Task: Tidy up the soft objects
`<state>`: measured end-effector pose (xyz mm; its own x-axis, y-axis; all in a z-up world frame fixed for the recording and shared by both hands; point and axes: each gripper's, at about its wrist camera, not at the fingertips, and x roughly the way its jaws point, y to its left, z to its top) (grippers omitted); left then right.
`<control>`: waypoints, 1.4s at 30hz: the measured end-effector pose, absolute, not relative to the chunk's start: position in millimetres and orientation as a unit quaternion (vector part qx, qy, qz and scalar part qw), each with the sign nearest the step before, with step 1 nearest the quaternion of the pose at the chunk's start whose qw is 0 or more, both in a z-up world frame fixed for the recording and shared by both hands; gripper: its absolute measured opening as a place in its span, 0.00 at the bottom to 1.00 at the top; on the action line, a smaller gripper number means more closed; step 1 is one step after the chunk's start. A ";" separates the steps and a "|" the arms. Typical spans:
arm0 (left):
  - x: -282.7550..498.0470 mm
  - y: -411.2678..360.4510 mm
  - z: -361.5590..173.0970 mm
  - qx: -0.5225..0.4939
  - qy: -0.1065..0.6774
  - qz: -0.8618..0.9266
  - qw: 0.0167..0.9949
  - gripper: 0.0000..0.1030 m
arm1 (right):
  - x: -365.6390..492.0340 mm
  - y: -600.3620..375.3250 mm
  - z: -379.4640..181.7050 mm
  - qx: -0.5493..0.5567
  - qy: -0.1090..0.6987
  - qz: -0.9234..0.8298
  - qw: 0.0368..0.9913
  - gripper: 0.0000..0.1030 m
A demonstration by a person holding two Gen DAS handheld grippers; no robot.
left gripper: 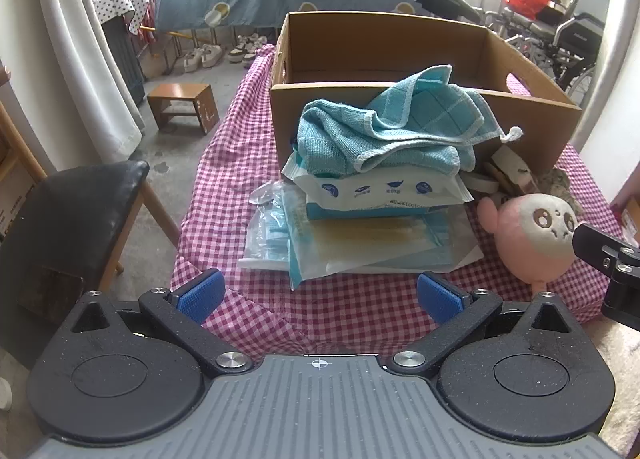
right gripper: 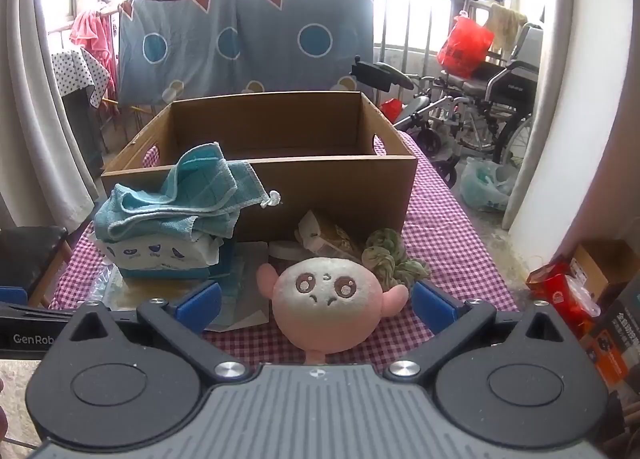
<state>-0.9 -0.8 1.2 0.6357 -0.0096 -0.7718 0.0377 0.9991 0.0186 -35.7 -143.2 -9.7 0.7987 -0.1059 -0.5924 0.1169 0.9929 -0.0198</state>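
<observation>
An open cardboard box (left gripper: 400, 115) (right gripper: 332, 187) stands on a pink checked tablecloth (left gripper: 224, 187) (right gripper: 448, 235). In front of it, crumpled teal cloths (left gripper: 384, 127) (right gripper: 176, 199) top a pile of tissue packs (left gripper: 380, 191) (right gripper: 160, 255) and plastic-wrapped packets (left gripper: 360, 243). A pink plush toy (left gripper: 536, 231) (right gripper: 328, 307) with a white face lies to the right of the pile. My left gripper (left gripper: 320, 295) is open, near the packets. My right gripper (right gripper: 316, 309) is open, its jaws wide on either side of the plush without touching it.
A green knotted cloth (right gripper: 388, 259), tape rolls (left gripper: 480, 181) and small packages lie between plush and box. A black-seated chair (left gripper: 76, 215) and a wooden stool (left gripper: 184, 107) stand left of the table; wheelchairs (right gripper: 492, 107) at the back right. Red boxes (right gripper: 568, 291) sit at the right.
</observation>
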 end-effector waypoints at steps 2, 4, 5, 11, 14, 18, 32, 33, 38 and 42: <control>-0.7 -0.9 1.1 0.017 0.427 -0.013 0.904 1.00 | -35.8 -142.4 -9.5 0.008 0.313 -0.057 0.948 1.00; -0.7 -0.8 1.1 0.017 0.426 -0.012 0.904 1.00 | -35.4 -141.2 -9.4 0.006 0.313 -0.056 0.948 1.00; -0.7 -0.7 1.2 0.016 0.426 -0.012 0.904 1.00 | -35.6 -140.9 -9.5 0.005 0.313 -0.056 0.948 1.00; 0.1 0.5 1.5 0.013 0.427 -0.011 0.904 1.00 | -34.7 -140.5 -9.9 0.007 0.317 -0.055 0.947 1.00; 0.1 0.2 1.2 0.014 0.426 -0.010 0.905 1.00 | -34.6 -140.6 -9.9 0.007 0.317 -0.055 0.947 1.00; 0.4 1.3 1.3 0.013 0.427 -0.009 0.904 1.00 | -34.1 -140.8 -10.3 0.007 0.319 -0.055 0.946 1.00; 0.8 1.3 1.4 0.015 0.425 -0.005 0.905 1.00 | -33.3 -140.0 -12.0 0.008 0.320 -0.053 0.946 1.00; 0.7 1.3 1.4 0.015 0.425 -0.005 0.905 1.00 | -33.4 -139.9 -12.2 0.008 0.320 -0.053 0.946 1.00; 0.5 2.2 1.6 0.016 0.426 -0.005 0.905 1.00 | -33.6 -140.2 -12.6 0.010 0.320 -0.053 0.946 1.00; 0.9 2.6 1.7 0.016 0.426 -0.004 0.905 1.00 | -33.3 -140.7 -12.3 0.012 0.321 -0.054 0.945 1.00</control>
<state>0.9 2.6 1.7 0.6375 0.0061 -0.7704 0.0208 0.9995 0.0252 -33.3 -140.7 -12.3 0.7879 -0.0939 -0.6086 0.1087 0.9940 -0.0126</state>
